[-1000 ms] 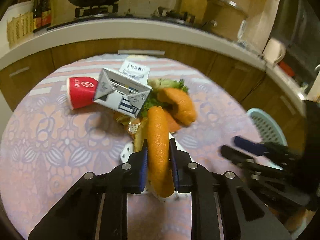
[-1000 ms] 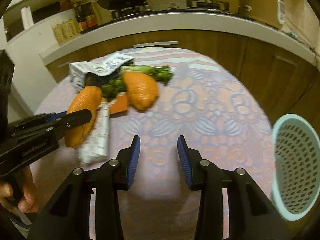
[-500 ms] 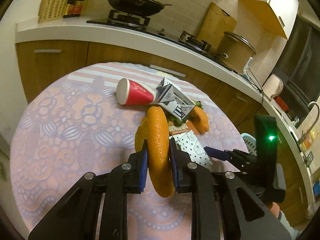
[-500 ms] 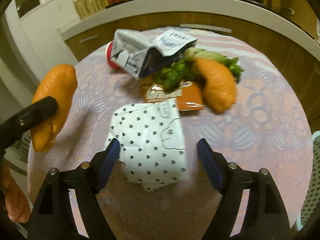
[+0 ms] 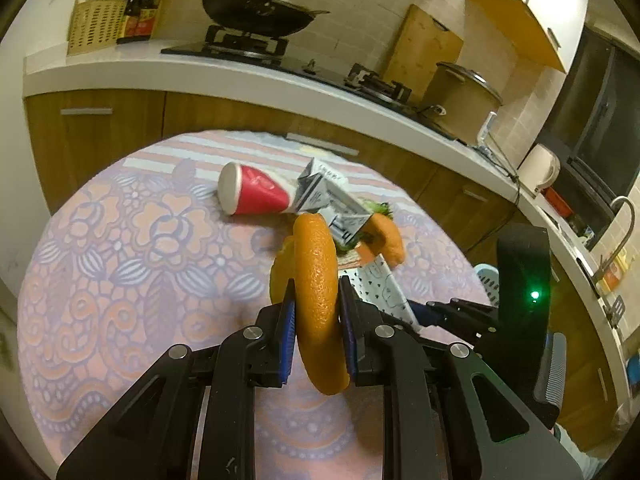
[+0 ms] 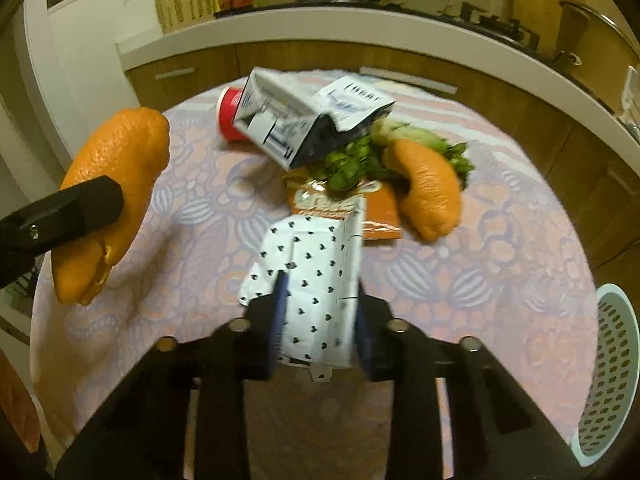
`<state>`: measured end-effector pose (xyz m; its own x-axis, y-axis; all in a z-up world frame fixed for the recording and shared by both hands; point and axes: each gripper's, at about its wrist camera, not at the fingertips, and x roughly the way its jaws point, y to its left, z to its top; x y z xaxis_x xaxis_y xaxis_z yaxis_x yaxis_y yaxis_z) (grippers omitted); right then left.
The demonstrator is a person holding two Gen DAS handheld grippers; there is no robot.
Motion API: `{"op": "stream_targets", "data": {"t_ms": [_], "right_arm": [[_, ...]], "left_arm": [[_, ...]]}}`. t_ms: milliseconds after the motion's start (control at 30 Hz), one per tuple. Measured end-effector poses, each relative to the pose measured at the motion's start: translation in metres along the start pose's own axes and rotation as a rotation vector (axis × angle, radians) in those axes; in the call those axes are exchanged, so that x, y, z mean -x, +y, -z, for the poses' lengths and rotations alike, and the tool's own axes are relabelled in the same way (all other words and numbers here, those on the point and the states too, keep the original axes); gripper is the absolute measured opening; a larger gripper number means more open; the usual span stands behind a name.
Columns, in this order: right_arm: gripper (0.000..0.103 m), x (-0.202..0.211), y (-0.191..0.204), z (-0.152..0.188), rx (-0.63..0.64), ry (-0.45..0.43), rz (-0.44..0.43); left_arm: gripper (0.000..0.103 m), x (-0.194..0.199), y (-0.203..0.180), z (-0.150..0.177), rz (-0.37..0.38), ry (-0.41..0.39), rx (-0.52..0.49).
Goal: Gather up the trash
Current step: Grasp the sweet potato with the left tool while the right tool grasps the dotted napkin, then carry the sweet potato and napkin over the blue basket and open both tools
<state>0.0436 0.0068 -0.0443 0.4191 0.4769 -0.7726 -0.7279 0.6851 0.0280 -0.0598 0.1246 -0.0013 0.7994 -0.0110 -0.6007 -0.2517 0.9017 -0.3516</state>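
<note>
Trash is lying heaped in the middle of the round table (image 6: 500,280), and two pieces of it are already being taken up. The left gripper (image 5: 317,320) is clamping a curved strip of orange peel (image 5: 318,300) between its blue pads and carrying it clear of the cloth. The right gripper (image 6: 318,316) has just been closing, and its jaws are now pinching the near end of a white paper bag with small hearts (image 6: 316,276), whose far end is resting against an orange snack wrapper (image 6: 340,208). Left in the pile are a milk carton (image 6: 296,128), a red paper cup (image 5: 256,194), some greens (image 6: 348,160) and a second orange peel (image 6: 432,188). For the lift to go well, the right hand should probably be raising the bag straight and slowly, since thin paper can slip or tear and may drag the wrapper along. The pale blue basket (image 6: 612,380) at the table's right edge looks like the bin, so both loads should be going there, the bag first, with the left hand keeping its peel out of the way.
</note>
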Motion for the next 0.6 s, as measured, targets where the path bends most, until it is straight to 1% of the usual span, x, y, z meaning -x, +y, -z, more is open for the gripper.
{"op": "stream_targets", "data": {"t_ms": [200,467,600], "right_arm": [[0.012,0.032,-0.019,0.001,-0.042,-0.065,0.013],[0.012,0.080,-0.067,0.004,-0.114,-0.151,0.037],[0.012,0.107,-0.092,0.009,-0.153,-0.205,0.072]], "left_arm": [[0.018,0.000,-0.023,-0.004,0.028,-0.008,-0.042],[0.018,-0.001,-0.062,-0.013,0.075,-0.021,-0.103],[0.018,-0.007,-0.094,-0.018,0.103,-0.019,-0.156]]}}
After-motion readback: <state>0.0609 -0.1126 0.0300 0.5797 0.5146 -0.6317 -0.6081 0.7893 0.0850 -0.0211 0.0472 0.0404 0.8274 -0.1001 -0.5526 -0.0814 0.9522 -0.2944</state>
